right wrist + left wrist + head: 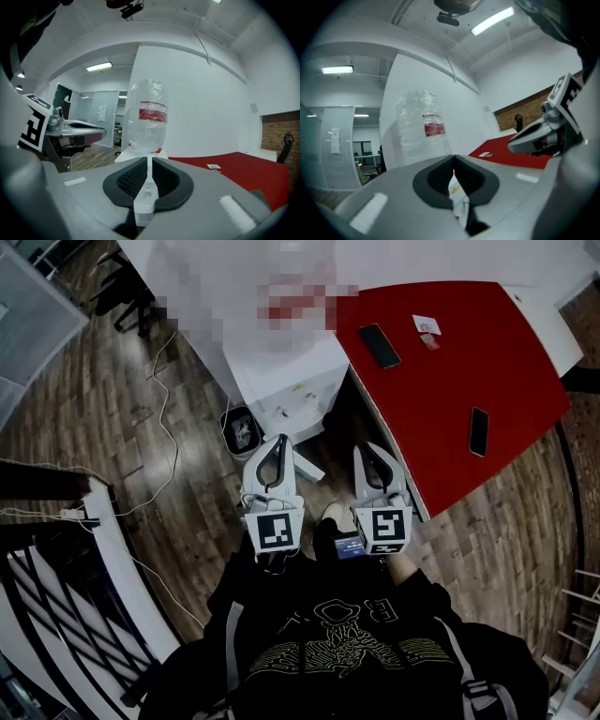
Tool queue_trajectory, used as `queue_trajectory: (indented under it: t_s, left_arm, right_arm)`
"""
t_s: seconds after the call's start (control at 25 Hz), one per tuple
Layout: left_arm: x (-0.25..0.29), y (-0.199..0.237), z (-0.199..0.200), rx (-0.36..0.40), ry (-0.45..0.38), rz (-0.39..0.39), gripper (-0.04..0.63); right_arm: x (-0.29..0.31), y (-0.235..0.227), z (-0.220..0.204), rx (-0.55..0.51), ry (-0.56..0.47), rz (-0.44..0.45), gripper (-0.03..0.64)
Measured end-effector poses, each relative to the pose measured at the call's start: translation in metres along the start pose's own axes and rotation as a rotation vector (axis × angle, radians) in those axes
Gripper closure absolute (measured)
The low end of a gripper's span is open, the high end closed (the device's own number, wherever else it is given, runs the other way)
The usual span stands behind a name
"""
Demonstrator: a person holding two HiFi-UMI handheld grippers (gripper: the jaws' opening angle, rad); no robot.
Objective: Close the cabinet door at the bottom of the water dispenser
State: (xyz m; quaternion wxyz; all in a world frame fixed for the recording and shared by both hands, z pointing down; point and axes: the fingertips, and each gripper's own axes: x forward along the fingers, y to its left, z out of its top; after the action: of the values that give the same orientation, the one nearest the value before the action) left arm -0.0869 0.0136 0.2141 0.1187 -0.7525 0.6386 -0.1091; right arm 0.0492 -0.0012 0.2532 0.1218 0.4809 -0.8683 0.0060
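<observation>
Below me: dark plank floor [112,427], left of frame, a white cable [175,456] trailing over it. Red bench [441,381], upper right. Black railing [42,540], lower left. Ahead of me: white wall [201,103], centre; brick wall [525,110], far right; lit strip light [492,21], top.

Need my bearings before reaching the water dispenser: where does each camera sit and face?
Head view: on the person's head, facing steeply down; white water dispenser, red tabletop, left gripper, right gripper, black sweatshirt.
Left gripper view: on the left gripper, along its jaws toward the clear plastic water bottle; right gripper at right.
Right gripper view: on the right gripper, toward that bottle; left gripper at left.
Both gripper views share bottle and tabletop.
</observation>
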Motion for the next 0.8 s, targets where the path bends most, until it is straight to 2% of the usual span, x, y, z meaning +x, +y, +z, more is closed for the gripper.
queue_trajectory:
  t_s: [0.08,0.16,0.24,0.44,0.6,0.68,0.8]
  left_arm:
    - [0.019,-0.005,0.000,0.038,-0.005,-0.021,0.588]
    - [0.033,-0.011,-0.012,0.059,-0.002,-0.035,0.588]
    - [0.047,-0.016,-0.041,0.036,0.029,-0.050,0.588]
    - [0.084,-0.037,-0.158,-0.091,0.141,-0.096,0.588]
    - [0.096,-0.054,-0.257,-0.126,0.255,-0.102,0.589]
    - [0.088,-0.070,-0.289,-0.158,0.309,-0.149,0.588]
    - [0.078,-0.090,-0.329,-0.192,0.360,-0.207,0.588]
  right_arm:
    - [0.023,-0.008,-0.005,-0.024,0.001,0.020,0.588]
    - [0.044,-0.010,-0.030,-0.045,0.046,0.040,0.604]
    - [0.062,-0.009,-0.068,-0.055,0.109,0.055,0.601]
    - [0.114,-0.008,-0.184,-0.121,0.263,0.112,0.586]
    - [0.133,0.001,-0.296,-0.157,0.395,0.140,0.588]
    - [0.127,0.013,-0.340,-0.152,0.458,0.171,0.617]
    - [0.129,0.028,-0.382,-0.150,0.505,0.204,0.617]
